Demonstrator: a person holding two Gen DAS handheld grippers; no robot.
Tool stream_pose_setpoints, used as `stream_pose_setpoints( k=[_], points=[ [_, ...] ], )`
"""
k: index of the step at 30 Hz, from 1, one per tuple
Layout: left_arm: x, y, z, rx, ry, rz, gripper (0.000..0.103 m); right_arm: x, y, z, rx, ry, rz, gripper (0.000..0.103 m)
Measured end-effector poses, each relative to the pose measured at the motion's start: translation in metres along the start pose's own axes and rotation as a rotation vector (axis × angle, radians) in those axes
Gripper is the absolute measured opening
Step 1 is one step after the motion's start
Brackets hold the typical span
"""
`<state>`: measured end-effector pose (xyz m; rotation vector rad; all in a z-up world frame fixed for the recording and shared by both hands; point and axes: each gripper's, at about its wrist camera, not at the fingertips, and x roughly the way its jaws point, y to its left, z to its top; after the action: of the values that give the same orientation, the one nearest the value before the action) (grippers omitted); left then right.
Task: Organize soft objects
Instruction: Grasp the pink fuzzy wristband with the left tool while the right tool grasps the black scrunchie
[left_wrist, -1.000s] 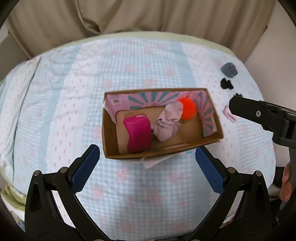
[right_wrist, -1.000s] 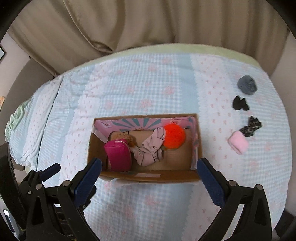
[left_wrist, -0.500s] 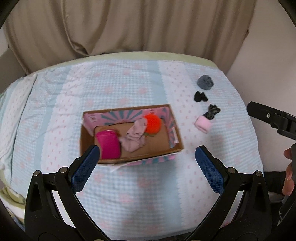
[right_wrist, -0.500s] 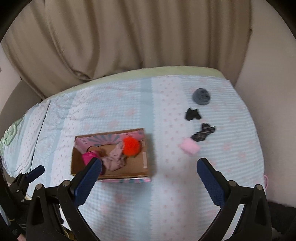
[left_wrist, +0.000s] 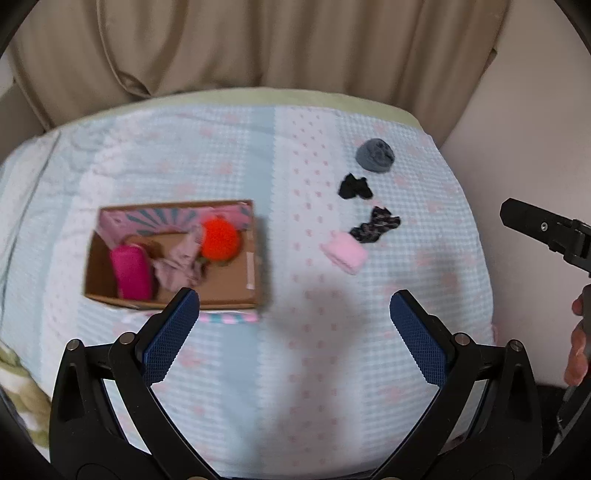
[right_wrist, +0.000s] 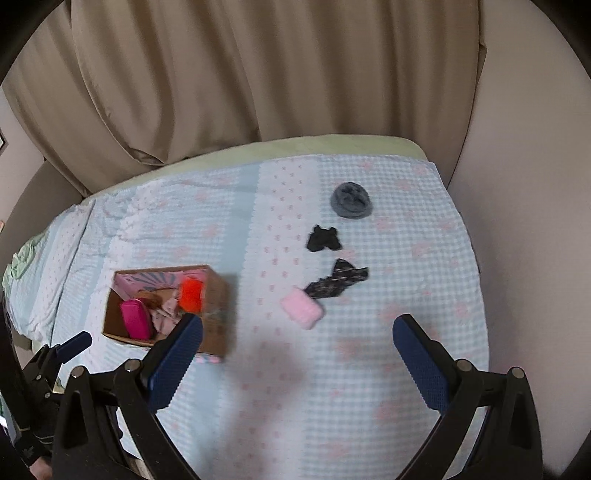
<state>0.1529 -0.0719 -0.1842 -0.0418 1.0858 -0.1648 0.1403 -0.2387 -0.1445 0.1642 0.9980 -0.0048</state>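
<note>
Both claws wide apart and empty: right gripper (right_wrist: 295, 350) above bare bedspread (right_wrist: 280, 417), left gripper (left_wrist: 293, 328) likewise spread, holding nothing. Cardboard box (right_wrist: 218, 314) on the left part of the bed, already with an orange pompom (right_wrist: 191, 293), a magenta pouch (right_wrist: 136, 323) and a crumpled pale cloth (right_wrist: 166, 317) inside. Still outside, to the right of the box: pink soft block (right_wrist: 302, 308) nearest, patterned dark cloth (right_wrist: 338, 282) touching its far corner, black scrap (right_wrist: 323, 239) further back, grey round piece (right_wrist: 351, 201) furthest, near the wall.

Likely step in hand: reaching with the right gripper for the pink soft block.

For doing it well:
- Approach from above, block centred between the two blue pads (right_wrist: 421, 369), not off to one side.
- Turn the wrist so as to close across the shorter side of the block.
- Keep clear of the patterned dark cloth; otherwise risk of dragging it along.
- Press down only lightly: soft bedspread, easy to pinch the fabric together with the block.
- Close gently, enough to hold, since the block probably squashes.
- Lift straight up before moving over to the box.

Picture somewhat blurred; exact outline of the block not sure.
</note>
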Motion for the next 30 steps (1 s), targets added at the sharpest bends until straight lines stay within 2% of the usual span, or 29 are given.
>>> stream_pose_setpoints(
  k=[7, 11, 17, 21, 30],
  points=[
    [0.051, -0.038, 0.008, -0.015, 0.077, -0.003, 0.103, 0.036, -0.058, 0.015, 0.021, 0.058, 0.036, 0.102],
    [0.084, -0.049, 0.018, -0.033, 0.116, -0.014, 0.103, 0.066, -0.078, 0.024, 0.045, 0.097, 0.053, 0.102],
    [0.147, -0.061, 0.031, -0.055, 0.179, -0.020, 0.103, 0.118, -0.094, 0.034, 0.109, 0.171, 0.091, 0.102],
    [0.188, -0.059, 0.034, -0.108, 0.238, -0.030, 0.102, 0.158, -0.099, 0.038, 0.142, 0.230, 0.087, 0.098],
    [0.274, -0.071, 0.038, -0.102, 0.307, -0.020, 0.101, 0.248, -0.109, 0.038, 0.231, 0.346, 0.118, 0.090]
  ],
)
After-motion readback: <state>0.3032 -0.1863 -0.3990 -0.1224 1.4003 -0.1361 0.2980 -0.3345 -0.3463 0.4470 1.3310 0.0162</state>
